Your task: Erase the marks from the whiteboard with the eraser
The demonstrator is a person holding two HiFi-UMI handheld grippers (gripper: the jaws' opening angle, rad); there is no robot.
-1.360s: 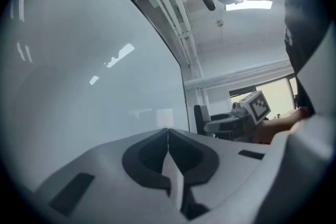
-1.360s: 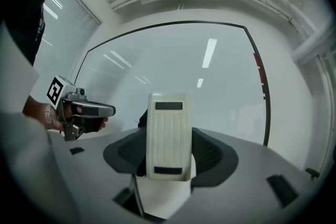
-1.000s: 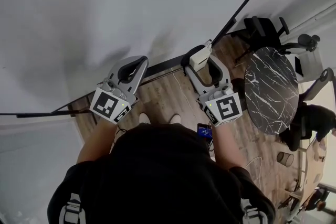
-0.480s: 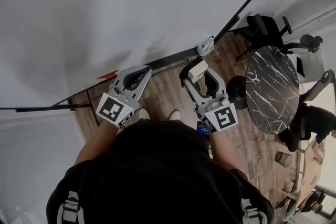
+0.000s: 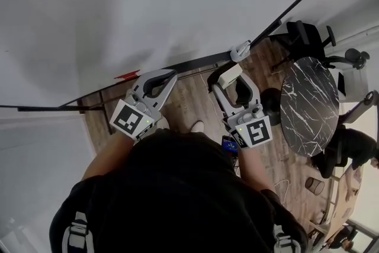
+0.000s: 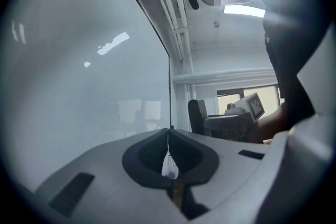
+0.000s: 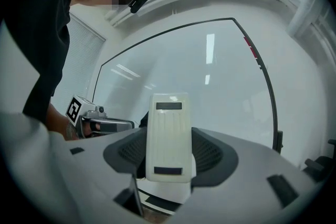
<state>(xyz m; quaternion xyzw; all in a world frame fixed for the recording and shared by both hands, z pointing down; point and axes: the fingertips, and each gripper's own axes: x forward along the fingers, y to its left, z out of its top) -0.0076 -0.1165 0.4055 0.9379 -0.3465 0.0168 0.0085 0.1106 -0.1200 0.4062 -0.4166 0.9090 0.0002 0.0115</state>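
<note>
Cream eraser (image 7: 168, 126), clamped in right gripper (image 7: 168, 138) — whiteboard (image 7: 215, 97) ahead

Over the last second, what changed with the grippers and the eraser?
The right gripper drew the eraser back from the whiteboard's lower edge toward the person. It stays shut on the eraser; the left gripper stays shut near that edge.

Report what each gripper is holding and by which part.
The right gripper holds the eraser, jaws on its two long sides, its far end sticking out. The left gripper has its jaws shut on nothing.
</note>
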